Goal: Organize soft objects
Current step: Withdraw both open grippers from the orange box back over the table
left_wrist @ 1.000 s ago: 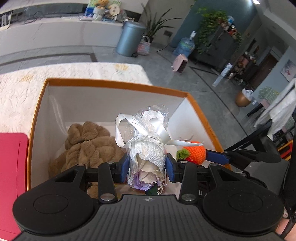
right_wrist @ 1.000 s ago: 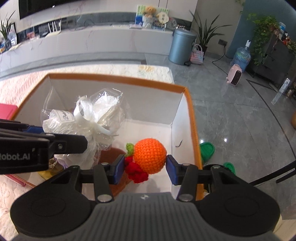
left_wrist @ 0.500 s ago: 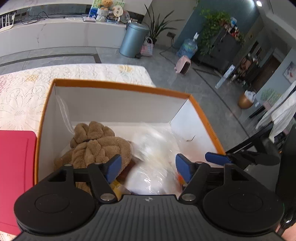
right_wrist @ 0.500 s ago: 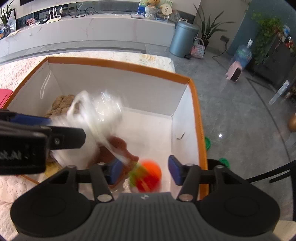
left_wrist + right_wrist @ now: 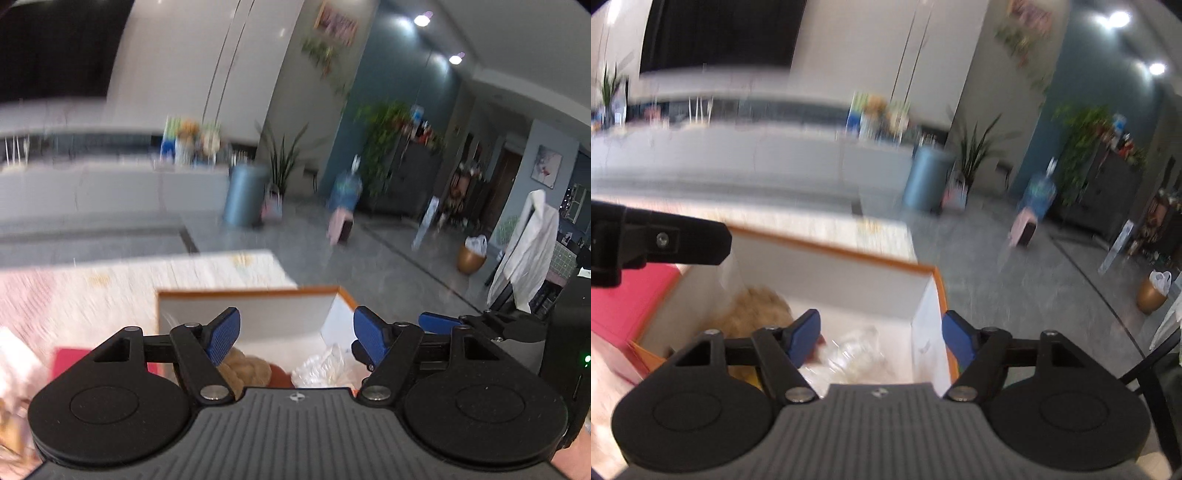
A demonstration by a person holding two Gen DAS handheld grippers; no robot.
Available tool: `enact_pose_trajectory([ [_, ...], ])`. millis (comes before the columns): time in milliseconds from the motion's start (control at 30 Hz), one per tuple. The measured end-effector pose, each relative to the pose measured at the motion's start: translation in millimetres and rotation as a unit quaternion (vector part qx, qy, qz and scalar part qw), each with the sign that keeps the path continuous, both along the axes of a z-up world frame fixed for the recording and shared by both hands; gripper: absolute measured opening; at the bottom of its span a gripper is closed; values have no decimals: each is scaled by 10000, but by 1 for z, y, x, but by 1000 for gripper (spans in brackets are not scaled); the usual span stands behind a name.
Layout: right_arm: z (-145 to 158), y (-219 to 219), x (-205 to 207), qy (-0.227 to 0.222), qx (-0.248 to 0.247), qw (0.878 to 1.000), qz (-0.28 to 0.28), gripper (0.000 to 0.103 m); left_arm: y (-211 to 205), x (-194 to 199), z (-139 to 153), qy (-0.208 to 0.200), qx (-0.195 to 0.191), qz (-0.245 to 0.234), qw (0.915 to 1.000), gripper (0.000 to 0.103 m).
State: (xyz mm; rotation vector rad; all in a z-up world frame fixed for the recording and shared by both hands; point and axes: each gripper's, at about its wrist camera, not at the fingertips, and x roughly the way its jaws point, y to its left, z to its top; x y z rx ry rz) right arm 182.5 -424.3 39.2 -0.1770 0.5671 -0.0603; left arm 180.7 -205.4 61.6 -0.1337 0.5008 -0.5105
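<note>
Both tools stand wide open with nothing between their pads: the left tool (image 5: 295, 334) and the right tool (image 5: 881, 334) have each just been opening, and each now hangs above the near side of the box (image 5: 849, 258), clear of what lies inside. The box, white within and orange along its rim, sits toward the far right corner of the counter (image 5: 110, 280), which is covered in a pale patterned cloth. Inside it the brown plush toy (image 5: 757, 306) lies against the left wall, and the plastic-wrapped bundle (image 5: 857, 350) rests in the middle, partly under the right tool. From here the main risk I would judge is a snag: the crinkled wrap rides high in the box, so a pad passing low over it could catch it and drag the bundle back out. The box also stands close to the counter's edge, so a knock to its wall could shove it toward the floor. Much is hard to read, since both views are smeared by motion. No orange knitted ball can be made out; if it is in the box, the tool bodies cover that near part. A red flat thing (image 5: 631, 299) left of the box is cut off, and I cannot tell what it is.
</note>
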Motion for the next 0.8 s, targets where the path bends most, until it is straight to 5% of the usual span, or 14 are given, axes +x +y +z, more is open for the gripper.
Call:
enact_pose_trajectory([
  [300, 2, 56, -69, -838, 602, 9945, -189, 81, 47, -68, 12, -410, -117, 307, 9986, 84],
  [467, -12, 97, -98, -795, 836, 9931, 186, 81, 85, -82, 3, -45, -485, 478, 9977, 84],
  [800, -24, 159, -124, -466, 1398, 9869, 650, 81, 140, -93, -32, 551, -512, 944, 9927, 85],
])
